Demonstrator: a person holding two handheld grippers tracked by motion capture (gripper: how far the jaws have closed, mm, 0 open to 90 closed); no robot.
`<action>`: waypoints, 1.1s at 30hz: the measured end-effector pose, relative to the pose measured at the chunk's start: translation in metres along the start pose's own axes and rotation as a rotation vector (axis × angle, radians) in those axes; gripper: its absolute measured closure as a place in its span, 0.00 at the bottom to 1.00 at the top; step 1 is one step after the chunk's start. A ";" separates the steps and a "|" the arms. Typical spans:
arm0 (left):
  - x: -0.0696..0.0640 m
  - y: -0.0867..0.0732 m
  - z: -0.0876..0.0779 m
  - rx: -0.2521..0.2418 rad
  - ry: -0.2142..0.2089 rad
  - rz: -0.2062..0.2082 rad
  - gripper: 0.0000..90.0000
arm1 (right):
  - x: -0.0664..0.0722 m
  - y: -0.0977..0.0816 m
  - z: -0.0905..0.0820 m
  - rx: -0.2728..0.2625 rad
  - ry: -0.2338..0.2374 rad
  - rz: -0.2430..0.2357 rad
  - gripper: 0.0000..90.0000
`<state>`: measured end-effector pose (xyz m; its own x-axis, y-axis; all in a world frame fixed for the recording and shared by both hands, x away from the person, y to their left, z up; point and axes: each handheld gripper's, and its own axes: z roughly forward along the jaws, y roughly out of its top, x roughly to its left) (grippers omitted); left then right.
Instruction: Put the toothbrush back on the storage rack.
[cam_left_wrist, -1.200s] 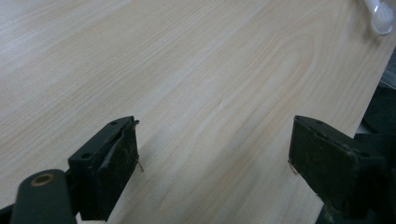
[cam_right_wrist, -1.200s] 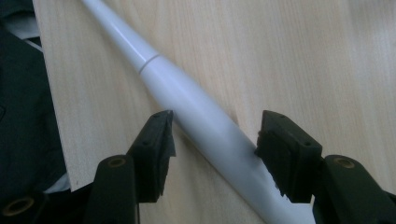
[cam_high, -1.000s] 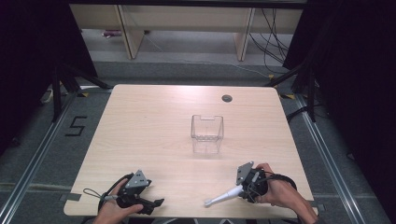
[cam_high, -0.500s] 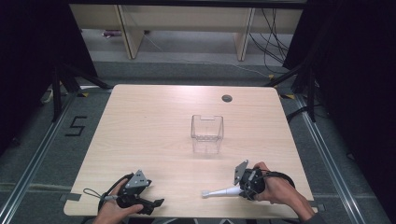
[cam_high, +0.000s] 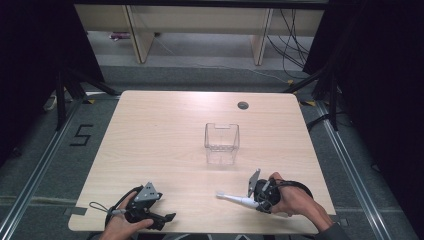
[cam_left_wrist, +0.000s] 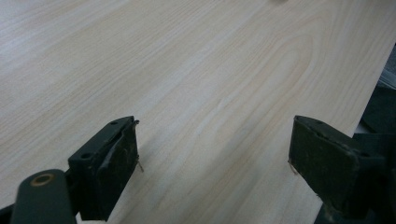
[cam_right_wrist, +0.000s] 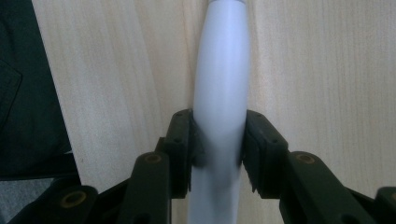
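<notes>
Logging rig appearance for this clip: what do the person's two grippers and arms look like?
Both are black handheld units. The left gripper carries a grey three-cornered plate on top and trails a black cable; its jaws are blocky, with brass-coloured pivot pins. The right gripper has the same plate and black jaws. Forearms are bare; a dark sleeve edge shows at the right.

White toothbrush-like handle (cam_high: 235, 199) lies flat near the table's front edge (cam_high: 200, 227).

Even overhead light brightens the table (cam_high: 165, 135), dark surroundings; the right gripper view's close white handle (cam_right_wrist: 220, 93) blurs.
</notes>
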<state>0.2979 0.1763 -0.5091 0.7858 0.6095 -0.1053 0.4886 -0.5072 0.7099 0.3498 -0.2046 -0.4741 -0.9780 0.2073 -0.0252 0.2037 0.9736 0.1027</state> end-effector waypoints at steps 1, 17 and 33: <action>0.000 0.000 0.000 0.002 -0.002 0.001 0.17 | 0.002 0.002 -0.001 0.024 0.012 0.053 0.73; 0.000 0.000 0.000 0.001 0.003 -0.001 0.17 | 0.006 0.010 -0.003 0.085 -0.008 0.044 0.74; 0.000 0.000 0.000 0.000 0.005 0.000 0.17 | 0.001 0.002 -0.024 -0.084 -0.051 0.059 0.74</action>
<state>0.2982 0.1765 -0.5090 0.7837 0.6128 -0.1015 0.4888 -0.5075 0.7096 0.3483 -0.2051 -0.4500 -0.9604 0.2704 -0.0669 0.2540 0.9487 0.1883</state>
